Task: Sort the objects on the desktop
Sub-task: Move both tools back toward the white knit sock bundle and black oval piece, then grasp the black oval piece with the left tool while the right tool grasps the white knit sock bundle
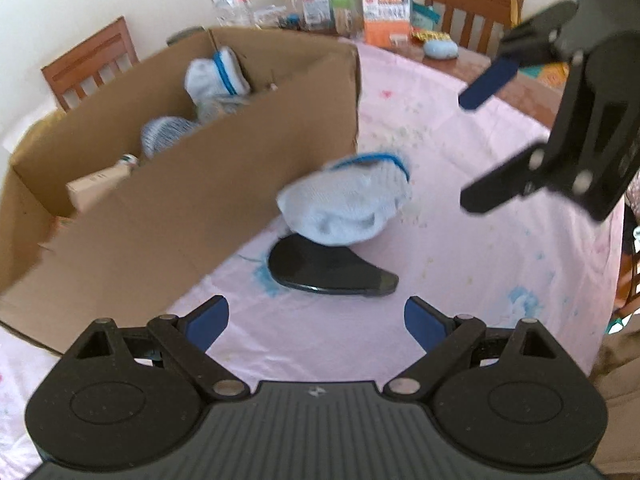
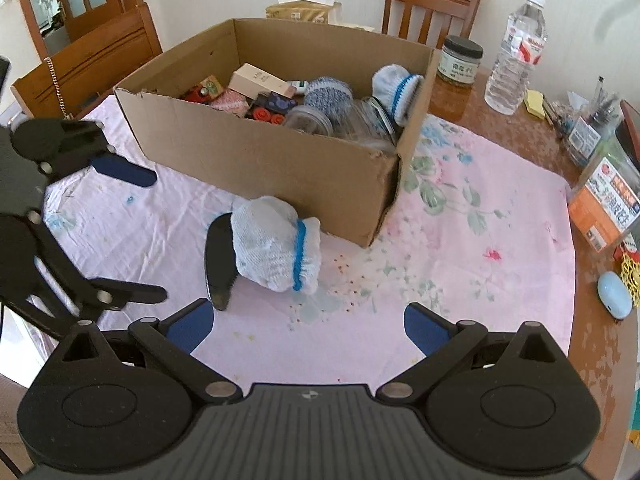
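A rolled white sock with a blue band (image 1: 348, 204) (image 2: 276, 252) lies on the pink tablecloth, resting partly on a flat black object (image 1: 332, 272) (image 2: 218, 264). Both sit just in front of an open cardboard box (image 1: 240, 168) (image 2: 260, 160) that holds two more rolled socks, glass jars, toys and small cartons. My left gripper (image 1: 316, 320) (image 2: 154, 236) is open, close to the black object, with nothing between its fingers. My right gripper (image 2: 306, 320) (image 1: 470, 152) is open too, empty, a little short of the sock on its other side.
A water bottle (image 2: 516, 52), a dark-lidded jar (image 2: 460, 60), a pen pot (image 2: 596, 124), an orange packet (image 2: 604, 208) and a pale blue oval thing (image 2: 614, 294) crowd the wooden table's right side. Wooden chairs (image 2: 432, 4) stand around the table.
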